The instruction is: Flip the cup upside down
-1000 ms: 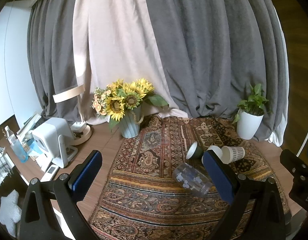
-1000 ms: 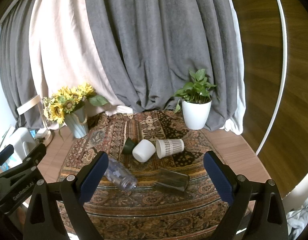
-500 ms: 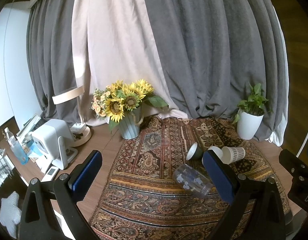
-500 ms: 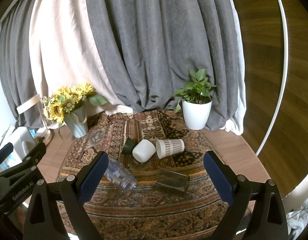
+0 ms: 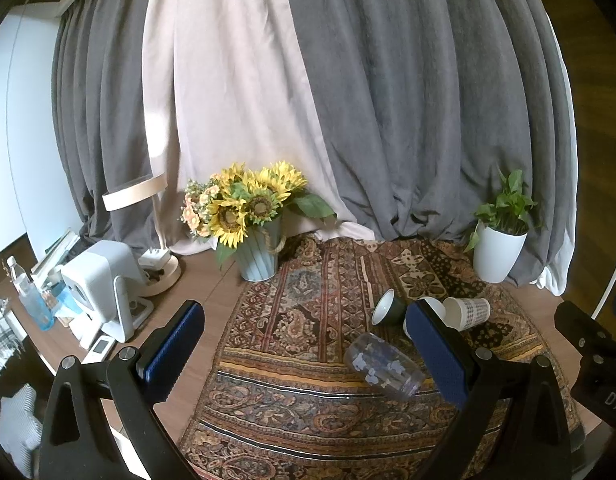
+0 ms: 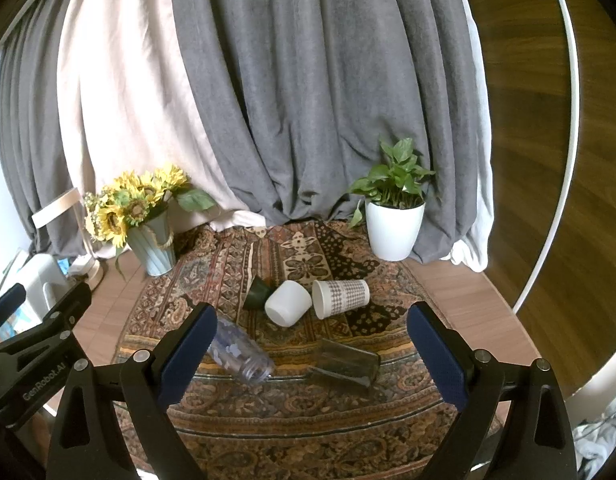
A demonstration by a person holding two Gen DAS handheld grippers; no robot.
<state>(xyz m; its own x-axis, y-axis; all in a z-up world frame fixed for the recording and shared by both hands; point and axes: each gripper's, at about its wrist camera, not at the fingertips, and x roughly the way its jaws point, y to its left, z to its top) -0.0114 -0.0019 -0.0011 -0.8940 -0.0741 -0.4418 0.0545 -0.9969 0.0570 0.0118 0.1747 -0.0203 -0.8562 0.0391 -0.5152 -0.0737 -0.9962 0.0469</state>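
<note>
Cups: I am seeing five cups lying on their sides on the rug [image 6: 388,332]; none is turned over yet.
Landmark: I am taking the white cup [image 6: 287,307] as reference.
Paper cup [image 6: 340,297]: touching its right side, long axis running left-right, mouth toward the white cup.
Dark glass [image 6: 346,364]: nearer to me than the white cup, long axis left-right.
Clear printed glass [image 6: 239,354]: left of the dark glass, pointing diagonally.
Right gripper [image 6: 310,360]: I am holding it wide apart, empty, above and nearest the dark glass.
Left gripper [image 5: 308,354]: also spread apart, empty, hovering farther left.
</note>
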